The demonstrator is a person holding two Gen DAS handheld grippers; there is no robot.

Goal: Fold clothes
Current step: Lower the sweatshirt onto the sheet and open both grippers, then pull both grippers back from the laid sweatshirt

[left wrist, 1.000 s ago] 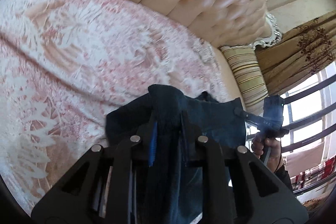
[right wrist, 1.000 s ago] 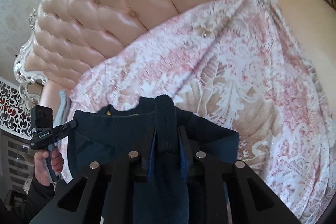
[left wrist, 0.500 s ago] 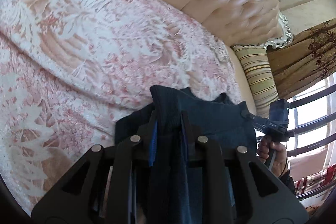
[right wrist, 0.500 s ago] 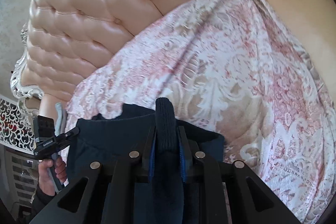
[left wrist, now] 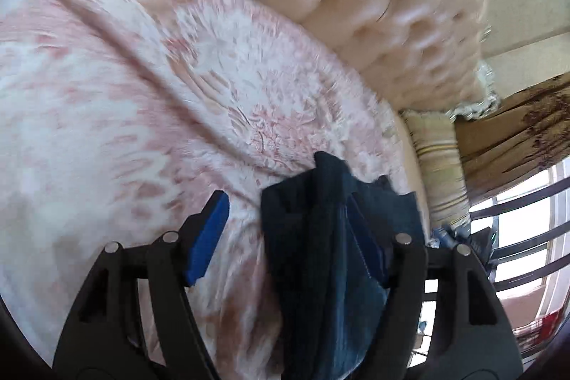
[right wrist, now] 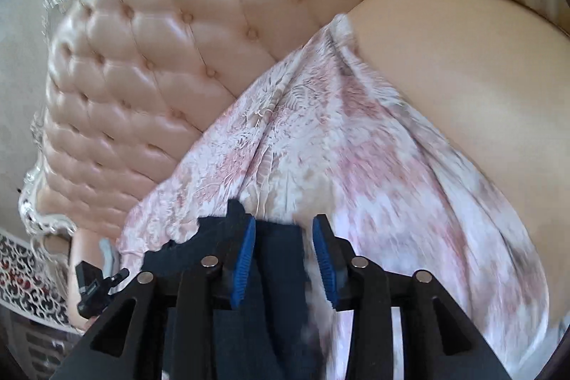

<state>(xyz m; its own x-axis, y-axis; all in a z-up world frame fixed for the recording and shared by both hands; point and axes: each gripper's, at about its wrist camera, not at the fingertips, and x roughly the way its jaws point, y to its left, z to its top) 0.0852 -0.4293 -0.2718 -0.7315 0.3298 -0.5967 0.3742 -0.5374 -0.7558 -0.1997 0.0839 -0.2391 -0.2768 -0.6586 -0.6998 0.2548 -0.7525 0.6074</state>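
Dark garment point(left wrist: 320, 248) – on bed's pink bedspread point(left wrist: 149, 88), below headboard point(right wrist: 149, 34). Left tool point(left wrist: 288, 234), right tool point(right wrist: 283, 259) – jaws opening, cloth between, ungripped.

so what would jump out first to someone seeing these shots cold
Most striking is the dark blue garment, draped low in both views between blue-padded fingers. Both the left gripper and the right gripper have their jaws opening, so the pads no longer press the cloth. Behind lies a pink floral bedspread across the middle, under a tufted peach headboard.
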